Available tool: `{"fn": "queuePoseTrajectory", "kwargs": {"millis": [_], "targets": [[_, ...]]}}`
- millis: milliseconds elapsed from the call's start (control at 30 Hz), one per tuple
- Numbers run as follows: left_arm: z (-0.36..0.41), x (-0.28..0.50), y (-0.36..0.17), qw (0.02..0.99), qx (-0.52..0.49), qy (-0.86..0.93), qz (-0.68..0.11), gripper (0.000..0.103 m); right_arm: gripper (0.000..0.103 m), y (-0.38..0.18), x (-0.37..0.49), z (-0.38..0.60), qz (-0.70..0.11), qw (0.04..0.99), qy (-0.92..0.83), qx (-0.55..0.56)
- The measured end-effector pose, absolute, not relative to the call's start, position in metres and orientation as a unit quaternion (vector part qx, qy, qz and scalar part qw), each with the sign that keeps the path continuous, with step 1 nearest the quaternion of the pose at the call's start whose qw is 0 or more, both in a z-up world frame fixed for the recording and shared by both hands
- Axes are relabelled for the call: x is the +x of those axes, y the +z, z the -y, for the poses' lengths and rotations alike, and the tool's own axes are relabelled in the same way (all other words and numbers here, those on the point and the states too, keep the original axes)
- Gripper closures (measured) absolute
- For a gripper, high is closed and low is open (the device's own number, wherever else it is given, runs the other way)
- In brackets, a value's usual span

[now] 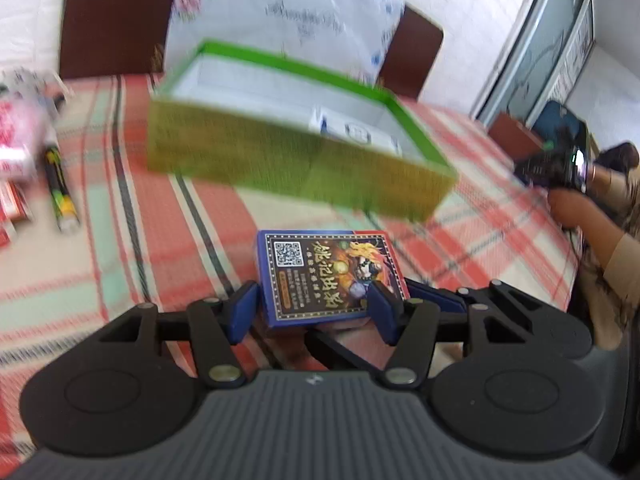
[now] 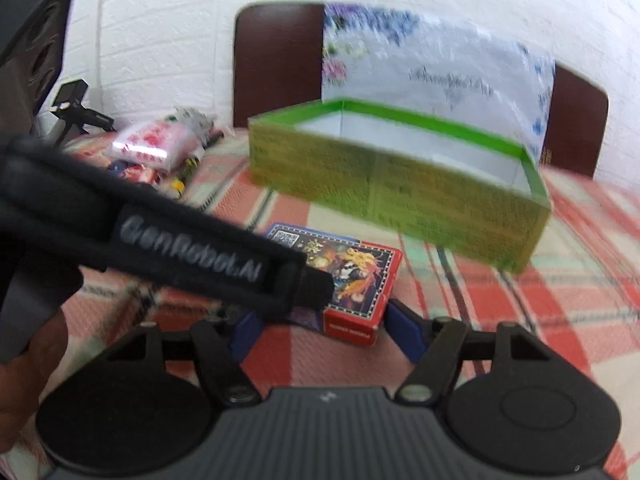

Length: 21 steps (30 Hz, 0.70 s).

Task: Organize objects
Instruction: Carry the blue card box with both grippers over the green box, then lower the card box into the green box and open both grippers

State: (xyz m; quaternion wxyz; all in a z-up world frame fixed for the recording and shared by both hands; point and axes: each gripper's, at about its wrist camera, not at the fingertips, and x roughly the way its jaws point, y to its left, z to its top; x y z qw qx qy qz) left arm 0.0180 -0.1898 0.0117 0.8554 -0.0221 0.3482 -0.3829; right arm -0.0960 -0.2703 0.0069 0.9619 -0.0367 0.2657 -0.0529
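Observation:
A blue and red card box (image 1: 328, 272) with a QR code and a cartoon figure sits between the blue pads of my left gripper (image 1: 314, 310), which is shut on its near end. Beyond it stands an open green box (image 1: 280, 152) on the checked tablecloth, with a white packet (image 1: 356, 132) inside. In the right wrist view a card box (image 2: 360, 276) of the same print lies between the fingers of my right gripper (image 2: 326, 330). Its right pad (image 2: 404, 328) is against the box's corner. A black strap (image 2: 192, 248) hides the left side, so the grip is unclear. The green box (image 2: 400, 196) lies ahead.
Loose items lie at the table's left: a pink packet (image 1: 16, 136), a yellow and black tube (image 1: 60, 192), and small red boxes. A person's hand (image 1: 568, 204) holds a dark device at the right edge. Two brown chairs (image 1: 116, 16) and a white bag stand behind the table.

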Motion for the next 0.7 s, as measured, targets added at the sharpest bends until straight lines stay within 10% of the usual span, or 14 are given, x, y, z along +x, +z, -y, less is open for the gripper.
{"fn": "queuePoseTrajectory", "kwargs": {"millis": [700], "targets": [[0.262, 0.132, 0.061, 0.894, 0.016, -0.337, -0.295, 0.044, 0.028, 0.045, 0.064, 0.358, -0.256, 0.958, -0.127, 0.005]]}}
